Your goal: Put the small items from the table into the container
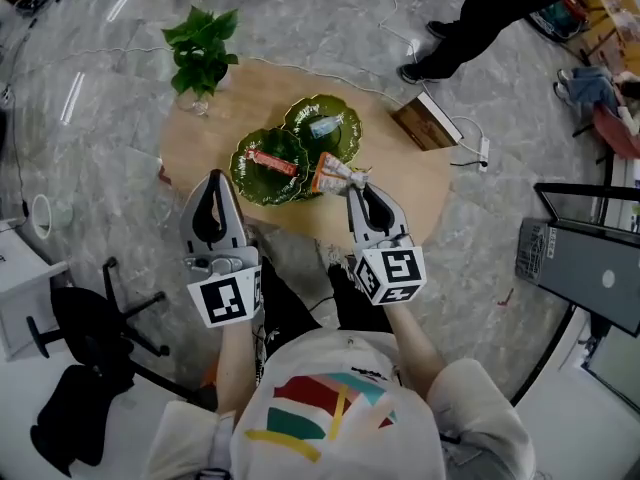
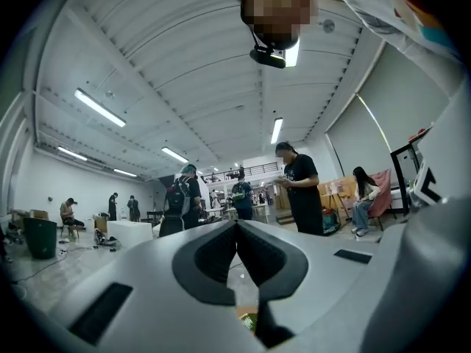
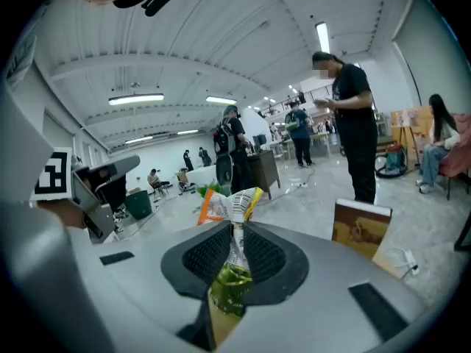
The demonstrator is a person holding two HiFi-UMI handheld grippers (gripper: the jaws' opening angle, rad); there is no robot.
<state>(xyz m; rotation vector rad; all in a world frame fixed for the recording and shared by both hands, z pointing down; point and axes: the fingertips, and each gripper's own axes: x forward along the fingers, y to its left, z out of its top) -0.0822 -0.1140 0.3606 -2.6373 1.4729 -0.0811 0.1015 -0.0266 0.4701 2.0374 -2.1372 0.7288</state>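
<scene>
Two green leaf-shaped dishes stand on the round wooden table (image 1: 420,193). The near dish (image 1: 250,180) holds a red packet (image 1: 272,161). The far dish (image 1: 345,118) holds a pale blue packet (image 1: 323,126). My right gripper (image 1: 357,181) (image 3: 235,226) is shut on an orange and white snack packet (image 1: 332,173) (image 3: 229,203), which hangs by the right rim of the near dish. My left gripper (image 1: 215,180) (image 2: 237,225) is shut with nothing in it, at the table's near left edge beside the near dish.
A potted plant (image 1: 203,53) stands at the table's far left. A wooden box (image 1: 425,123) and a power strip (image 1: 484,150) lie on the floor to the right. A person (image 1: 485,13) stands beyond. A black chair (image 1: 95,343) is at the near left.
</scene>
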